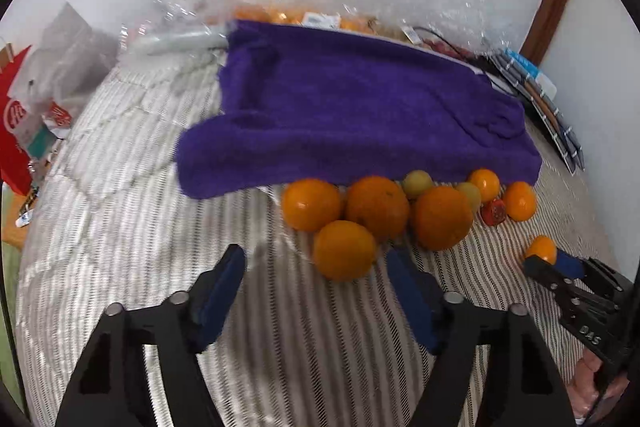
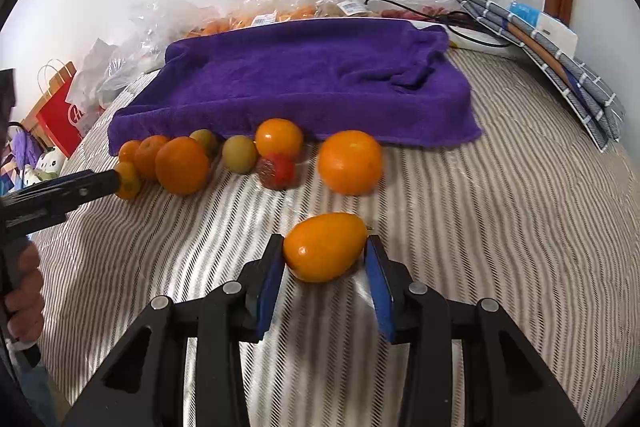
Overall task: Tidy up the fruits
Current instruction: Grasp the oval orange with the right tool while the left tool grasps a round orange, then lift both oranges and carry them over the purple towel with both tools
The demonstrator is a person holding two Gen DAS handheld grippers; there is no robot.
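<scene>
Striped bedspread point(image 2: 500, 227), left gripper point(image 1: 316, 263) fingers spread, right gripper point(image 2: 325, 251) fingers clamping oval orange fruit point(image 2: 325, 247), labels unreadable

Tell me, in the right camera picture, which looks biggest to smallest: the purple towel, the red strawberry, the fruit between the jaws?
1. Purple towel.
2. Oval orange fruit between the right gripper's jaws, though closeness enlarges it.
3. Red strawberry.

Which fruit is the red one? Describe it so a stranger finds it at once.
Start at the purple towel on the striped bedcover. Along its near edge lies a row of fruit. The strawberry sits there, just before a small orange: the only red piece among orange and yellow-green ones.
</scene>
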